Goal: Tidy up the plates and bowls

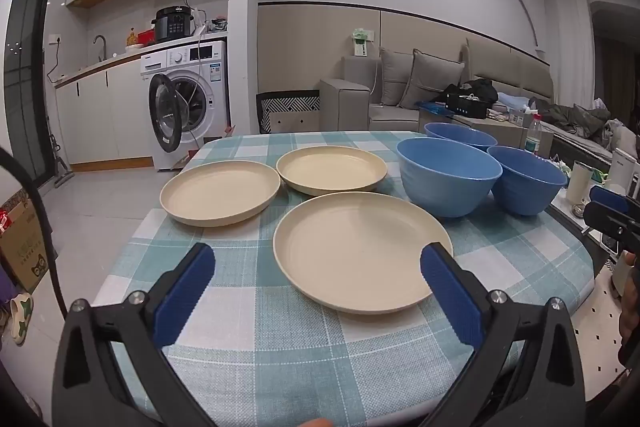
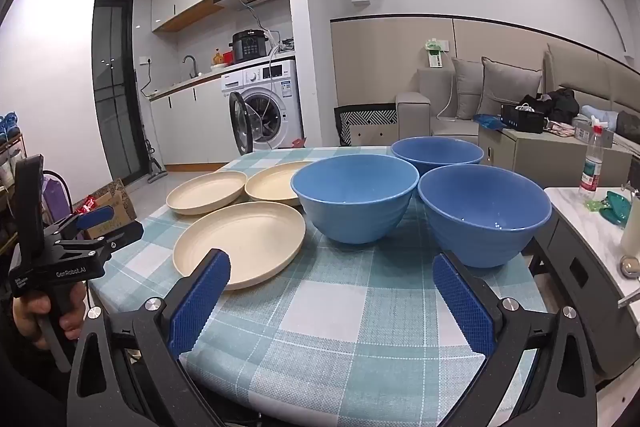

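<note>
Three cream plates lie apart on the checked tablecloth: a near plate, a far left plate and a far middle plate. Three blue bowls stand upright to their right: a near left bowl, a near right bowl and a far bowl. My left gripper is open and empty, hovering at the near plate's front edge. My right gripper is open and empty, in front of the bowls.
A marble side table with a bottle and a cup stands right of the table. A cardboard box and a slipper lie on the floor at left. A washing machine with open door and a sofa stand behind.
</note>
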Motion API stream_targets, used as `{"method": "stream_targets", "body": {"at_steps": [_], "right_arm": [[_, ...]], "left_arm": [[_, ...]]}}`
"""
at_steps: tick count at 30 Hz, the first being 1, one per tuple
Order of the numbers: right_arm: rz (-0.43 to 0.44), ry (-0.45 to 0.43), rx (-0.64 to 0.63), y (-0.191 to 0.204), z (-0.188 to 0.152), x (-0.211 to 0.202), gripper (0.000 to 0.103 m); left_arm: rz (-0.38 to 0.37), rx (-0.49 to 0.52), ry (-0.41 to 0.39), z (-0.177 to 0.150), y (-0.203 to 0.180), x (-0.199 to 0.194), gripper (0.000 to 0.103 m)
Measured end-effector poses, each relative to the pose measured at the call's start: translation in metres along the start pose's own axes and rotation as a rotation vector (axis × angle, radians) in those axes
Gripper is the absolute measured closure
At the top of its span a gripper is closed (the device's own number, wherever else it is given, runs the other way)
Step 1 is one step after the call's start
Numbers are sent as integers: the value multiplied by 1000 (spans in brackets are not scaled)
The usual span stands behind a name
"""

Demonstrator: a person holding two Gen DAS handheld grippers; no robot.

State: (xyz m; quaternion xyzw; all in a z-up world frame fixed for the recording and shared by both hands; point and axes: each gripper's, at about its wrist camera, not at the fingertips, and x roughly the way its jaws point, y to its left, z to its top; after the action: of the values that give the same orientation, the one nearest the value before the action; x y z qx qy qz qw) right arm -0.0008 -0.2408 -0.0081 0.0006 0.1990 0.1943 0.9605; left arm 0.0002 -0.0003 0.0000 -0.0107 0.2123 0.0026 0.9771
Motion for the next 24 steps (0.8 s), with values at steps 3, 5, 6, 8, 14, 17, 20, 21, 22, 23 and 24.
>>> {"method": "stream_targets", "body": {"at_steps": [3, 5, 6, 8, 14, 17, 20, 21, 22, 23, 24], "right_arm": [[-8, -39, -16, 0, -1, -3, 0], [-3, -22, -19, 0, -1, -2, 0], [-4, -23, -19, 1, -1, -2, 0], [-7, -20, -17, 0, -2, -2, 0], [-8, -13, -17, 4, -3, -2, 0], [-9, -12, -10, -2, -3, -1, 0], [-9, -13, -5, -3, -2, -1, 0], [-8, -11, -3, -3, -1, 0, 0], [-7, -13, -5, -3, -1, -1, 0], [-7, -13, -4, -3, -1, -1, 0], [-8, -13, -4, -3, -1, -1, 0]], "left_arm": [[-5, -14, -1, 0, 1, 0, 0], [-4, -10, -2, 0, 0, 0, 0], [-3, -9, -2, 0, 0, 0, 0], [-1, -5, -3, 0, -1, 0, 0], [-2, -11, 1, -1, 1, 2, 0], [-2, -8, 2, 1, -1, 2, 0], [-1, -8, 1, 1, -1, 3, 0], [0, -7, 1, 1, -1, 2, 0], [0, -7, 1, 1, -1, 2, 0], [-1, -6, 1, 1, -1, 2, 0], [0, -6, 1, 1, -1, 2, 0]]}}
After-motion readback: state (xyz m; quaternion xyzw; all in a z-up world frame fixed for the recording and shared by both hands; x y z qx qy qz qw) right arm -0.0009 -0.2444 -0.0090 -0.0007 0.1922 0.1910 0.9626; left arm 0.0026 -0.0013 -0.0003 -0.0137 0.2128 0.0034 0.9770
